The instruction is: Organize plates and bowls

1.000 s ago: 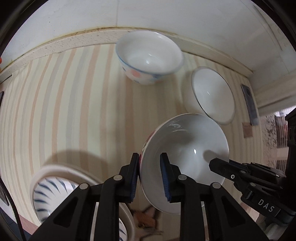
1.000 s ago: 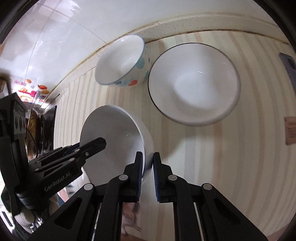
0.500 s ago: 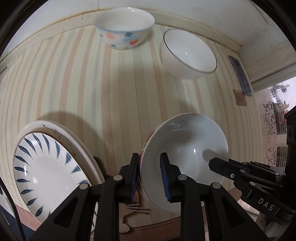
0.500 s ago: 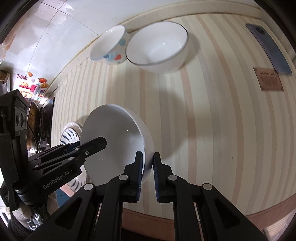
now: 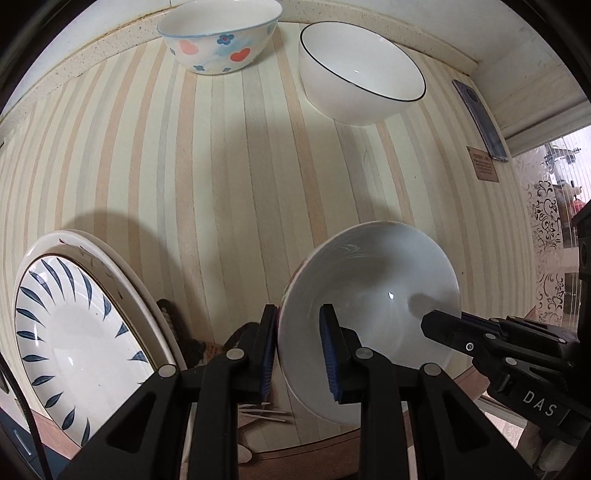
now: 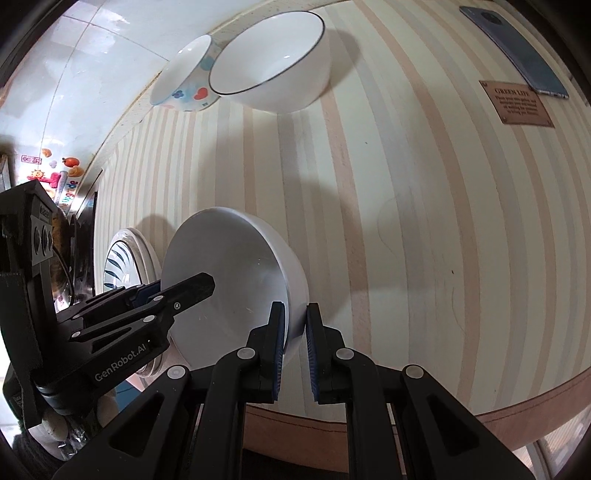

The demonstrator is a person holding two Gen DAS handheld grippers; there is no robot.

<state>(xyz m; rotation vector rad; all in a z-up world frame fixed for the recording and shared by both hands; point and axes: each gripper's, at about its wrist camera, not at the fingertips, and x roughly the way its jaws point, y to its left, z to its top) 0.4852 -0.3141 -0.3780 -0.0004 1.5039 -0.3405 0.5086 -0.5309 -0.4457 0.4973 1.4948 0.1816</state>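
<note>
Bowls number three: a plain white bowl (image 5: pixel 373 295) is held above the striped surface (image 5: pixel 221 166) near its front edge, the left gripper (image 5: pixel 299 347) clenched on one side of its rim and the right gripper (image 6: pixel 295 339) clenched on the opposite side. Two more stand well apart from it at the back by the wall, close together: a flower-and-heart bowl (image 5: pixel 218 35) and a black-rimmed white bowl (image 5: pixel 360 72). One blue-leaf plate (image 5: pixel 70 332) lies at the left front edge. A phone (image 6: pixel 515 46) lies far right.
</note>
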